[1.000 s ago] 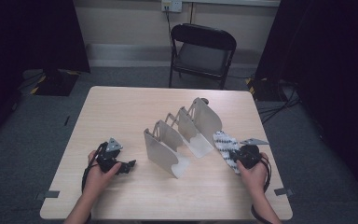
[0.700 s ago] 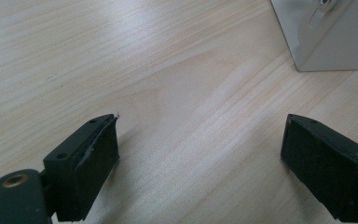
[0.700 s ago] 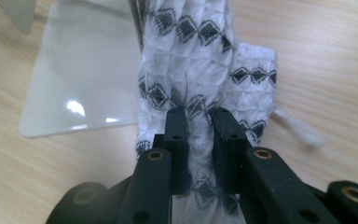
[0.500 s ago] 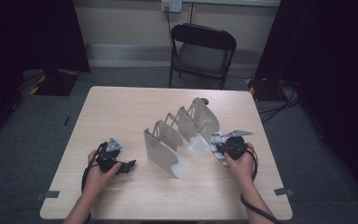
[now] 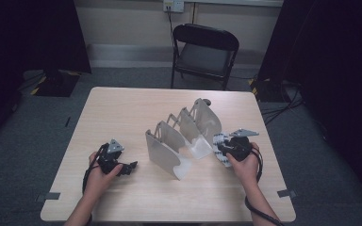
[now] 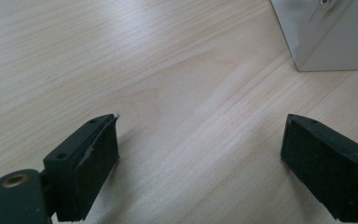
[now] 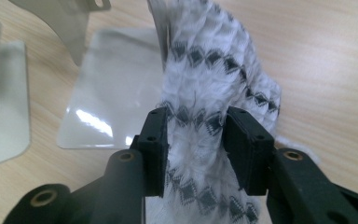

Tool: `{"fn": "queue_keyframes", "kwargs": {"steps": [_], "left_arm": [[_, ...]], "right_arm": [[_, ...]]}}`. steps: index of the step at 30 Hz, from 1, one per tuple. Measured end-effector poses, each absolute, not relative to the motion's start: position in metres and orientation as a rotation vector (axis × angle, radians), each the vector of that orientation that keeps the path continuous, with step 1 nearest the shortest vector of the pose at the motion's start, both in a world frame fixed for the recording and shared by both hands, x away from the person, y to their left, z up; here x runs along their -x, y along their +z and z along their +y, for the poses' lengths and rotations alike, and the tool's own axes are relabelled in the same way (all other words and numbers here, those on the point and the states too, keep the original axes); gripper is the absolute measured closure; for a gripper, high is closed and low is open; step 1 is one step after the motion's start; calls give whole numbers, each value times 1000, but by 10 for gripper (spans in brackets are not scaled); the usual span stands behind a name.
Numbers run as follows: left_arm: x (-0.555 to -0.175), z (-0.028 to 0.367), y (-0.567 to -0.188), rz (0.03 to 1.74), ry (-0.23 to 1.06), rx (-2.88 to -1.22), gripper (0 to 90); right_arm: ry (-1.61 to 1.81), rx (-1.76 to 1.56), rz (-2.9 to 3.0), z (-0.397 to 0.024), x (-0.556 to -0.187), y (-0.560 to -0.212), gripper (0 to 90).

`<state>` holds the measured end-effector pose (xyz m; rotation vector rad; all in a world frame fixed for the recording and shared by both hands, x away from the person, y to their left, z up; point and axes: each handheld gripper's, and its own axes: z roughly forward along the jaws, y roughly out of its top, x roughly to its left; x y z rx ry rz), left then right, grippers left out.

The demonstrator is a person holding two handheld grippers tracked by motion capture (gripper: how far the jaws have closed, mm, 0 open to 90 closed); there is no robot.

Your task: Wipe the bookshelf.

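A white sock with black diamond bands (image 7: pixel 205 70) rises in front of my right gripper (image 7: pixel 195 140), at the right end of a rack of several grey foot-shaped plates (image 5: pixel 184 136). The sock (image 5: pixel 219 149) fills the gap between the jaws and touches both pads. These jaws have just been opening, with the fabric still between them. My left gripper (image 6: pixel 200 154) rests on the bare tabletop left of the rack, open wide and holding nothing. From above, the left gripper (image 5: pixel 131 167) points toward the nearest plate (image 6: pixel 326 37).
The rack runs diagonally across the middle of the wooden table (image 5: pixel 122 113). A glossy clear base sheet (image 7: pixel 107 98) lies under the plates beside the sock. A black folding chair (image 5: pixel 205 52) stands beyond the far edge.
The right hand has carried the sock left and a little up, from the table's right side to the rack's end plate. Its jaws stand wider apart. The left hand has kept still.
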<state>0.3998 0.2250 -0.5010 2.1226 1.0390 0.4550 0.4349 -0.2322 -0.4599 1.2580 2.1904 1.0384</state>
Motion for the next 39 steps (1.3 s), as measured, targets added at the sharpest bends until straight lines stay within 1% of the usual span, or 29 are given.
{"fn": "queue_keyframes", "kwargs": {"steps": [2,8,9,13,15,16,19,23,31,35,38,39], "left_arm": [[-400,225,-501,1038,455,-2122,108],[-400,225,-501,1039,455,-2122,109],[-400,225,-501,1039,455,-2123,109],[-400,225,-501,1039,455,-2123,109],[-400,225,-501,1039,455,-2123,109],[-400,225,-501,1039,455,-2123,109],[-400,225,-501,1039,455,-2123,109],[-400,225,-501,1039,455,-2123,109],[-400,225,-501,1039,455,-2123,109],[-400,225,-501,1038,455,-2123,109],[-400,225,-501,1040,458,-2121,109],[-400,225,-501,1038,459,-2122,109]], "right_arm": [[1079,-1248,2177,-232,-434,-452,559],[1146,-1211,2139,-222,-436,-428,566],[1154,-1206,2137,-219,-437,-426,583],[1103,-1188,2123,-209,-439,-419,739],[1105,-1209,2104,-207,-441,-417,775],[1125,-1216,2098,-207,-442,-416,813],[1121,-1213,2104,-205,-442,-414,886],[1096,-1206,2103,-202,-439,-413,898],[1087,-1245,2080,-196,-425,-408,890],[1096,-1259,2077,-200,-419,-412,885],[1127,-1246,2070,-203,-416,-415,867],[1127,-1242,2077,-203,-415,-416,837]]}}
